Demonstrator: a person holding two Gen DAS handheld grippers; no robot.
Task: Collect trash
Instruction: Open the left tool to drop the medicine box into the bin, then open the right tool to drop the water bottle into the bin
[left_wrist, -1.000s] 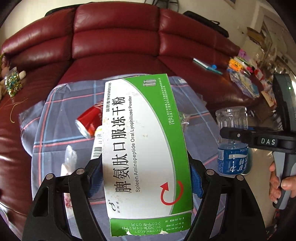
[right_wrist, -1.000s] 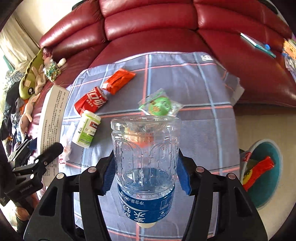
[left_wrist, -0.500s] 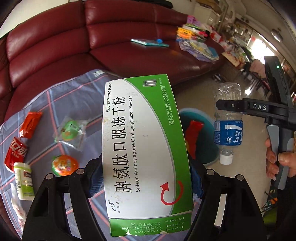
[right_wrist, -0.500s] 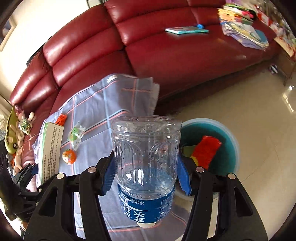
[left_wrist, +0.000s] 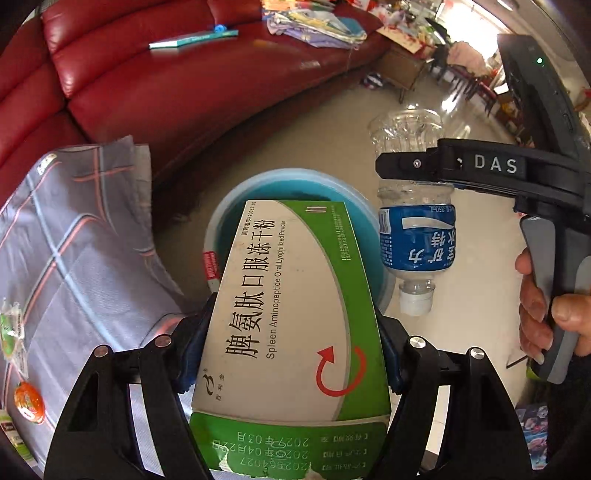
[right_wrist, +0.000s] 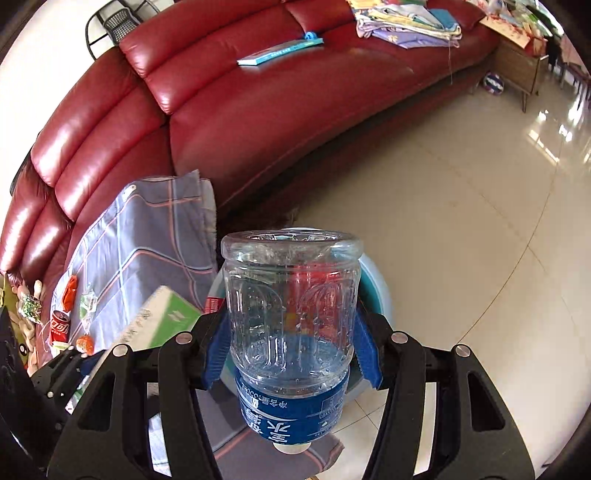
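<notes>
Left gripper (left_wrist: 291, 354) clamps a green-and-white medicine box (left_wrist: 295, 314) reading "Spleen Aminopeptide Oral Lyophilized Powder"; right gripper (right_wrist: 290, 354) clamps an upside-down water bottle (right_wrist: 291, 317) with a blue label. Both hang over the blue bin (left_wrist: 229, 218) on the floor, so I judge the drop-off is next: open above it. More litter lies on the checked cloth (left_wrist: 74, 240) beyond.
</notes>
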